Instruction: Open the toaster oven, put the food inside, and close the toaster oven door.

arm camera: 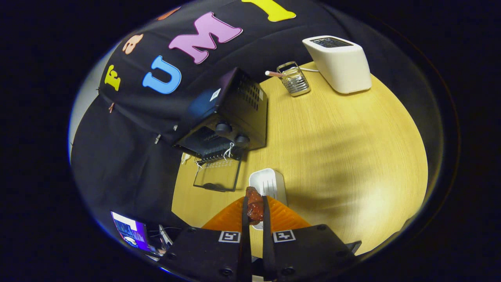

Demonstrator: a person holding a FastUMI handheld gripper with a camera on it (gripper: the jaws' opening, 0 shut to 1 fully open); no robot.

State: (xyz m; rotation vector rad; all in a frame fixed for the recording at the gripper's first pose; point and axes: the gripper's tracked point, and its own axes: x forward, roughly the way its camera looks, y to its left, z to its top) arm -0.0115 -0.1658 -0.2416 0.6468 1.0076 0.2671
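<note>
Gripper point(255, 209) clamped on food point(255, 203), above white tray point(270, 182); toaster oven point(225, 117) door point(217, 178) down; next: carry food into cavity at bench's far edge

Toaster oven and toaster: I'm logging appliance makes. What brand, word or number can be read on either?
Toaster oven: white sticker on its top, too small to read.
Toaster: no readable text.
Gripper, shut on the food: two square coded tags, no words.
</note>
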